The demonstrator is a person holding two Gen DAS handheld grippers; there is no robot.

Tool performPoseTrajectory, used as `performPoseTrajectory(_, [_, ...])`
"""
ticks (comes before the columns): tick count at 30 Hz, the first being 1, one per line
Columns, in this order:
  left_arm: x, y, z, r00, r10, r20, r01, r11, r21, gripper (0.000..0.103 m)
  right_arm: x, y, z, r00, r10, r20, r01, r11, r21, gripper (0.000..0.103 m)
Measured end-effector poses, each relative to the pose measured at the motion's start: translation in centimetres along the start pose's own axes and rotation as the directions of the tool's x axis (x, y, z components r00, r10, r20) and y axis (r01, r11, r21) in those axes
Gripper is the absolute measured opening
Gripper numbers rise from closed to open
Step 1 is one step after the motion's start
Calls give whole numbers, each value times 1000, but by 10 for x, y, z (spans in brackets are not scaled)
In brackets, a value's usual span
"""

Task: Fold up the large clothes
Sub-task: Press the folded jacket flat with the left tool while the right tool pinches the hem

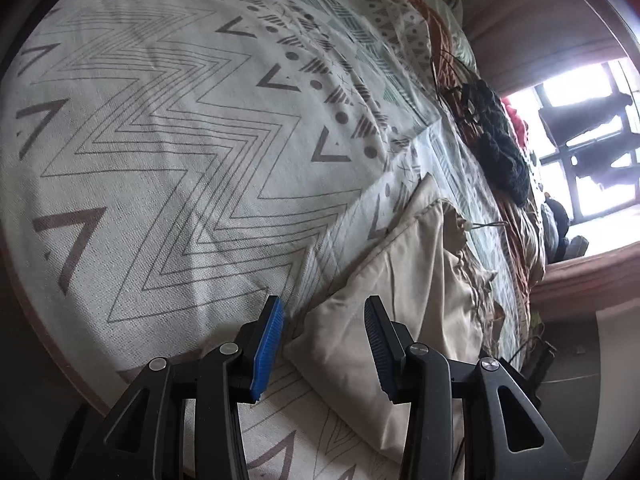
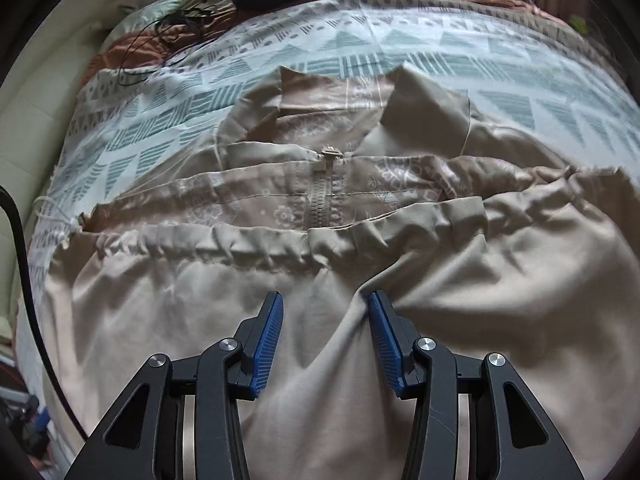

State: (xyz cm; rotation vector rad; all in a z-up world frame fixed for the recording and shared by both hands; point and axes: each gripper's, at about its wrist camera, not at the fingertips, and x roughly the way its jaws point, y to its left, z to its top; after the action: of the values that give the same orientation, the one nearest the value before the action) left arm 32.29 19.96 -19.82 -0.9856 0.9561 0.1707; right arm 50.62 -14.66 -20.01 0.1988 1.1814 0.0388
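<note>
A beige jacket with a zipper and a patterned lining lies partly folded on a patterned bedsheet. My right gripper is open just above the jacket's plain beige fabric, which bunches into a crease at its right finger. In the left wrist view a folded edge of the same jacket lies on the zigzag-patterned sheet. My left gripper is open over that corner and holds nothing.
A dark knitted garment and thin black cords lie at the far side of the bed. An orange-brown blanket is bunched there too. A bright window stands beyond the bed. A black cable runs at the left.
</note>
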Motion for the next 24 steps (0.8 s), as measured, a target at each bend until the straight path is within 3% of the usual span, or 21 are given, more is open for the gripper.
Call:
performPoseTrajectory(1, [0, 0, -1, 1000, -1, -6, 1, 1000, 1, 44, 1, -1, 2, 1000, -2, 5, 2, 1000, 1, 43])
performPoseTrajectory(3, [0, 1, -1, 1000, -1, -14, 1, 1000, 1, 44, 2, -2, 5, 1000, -20, 22, 20, 1000, 4, 26])
performPoseTrajectory(4, [0, 1, -2, 1000, 1, -16, -1, 1000, 2, 44, 2, -5, 7, 999, -1, 32, 1, 1000, 16, 3])
performPoseTrajectory(6, [-1, 1, -2, 1000, 8, -18, -8, 1000, 6, 44, 1, -12, 11, 998, 51, 37, -53, 997, 58, 3])
performPoseTrajectory(12, [-4, 5, -3, 1000, 18, -14, -18, 1000, 4, 44, -28, -17, 20, 986, 83, 147, -95, 992, 83, 2])
performPoseTrajectory(18, [2, -3, -11, 998, -17, -66, 18, 1000, 13, 45, -1, -21, 28, 990, 95, 103, -107, 987, 119, 2])
performPoseTrajectory(24, [2, -5, -21, 993, -62, -100, 62, 998, -8, 60, 8, -24, 27, 991, 95, 90, -107, 985, 133, 2])
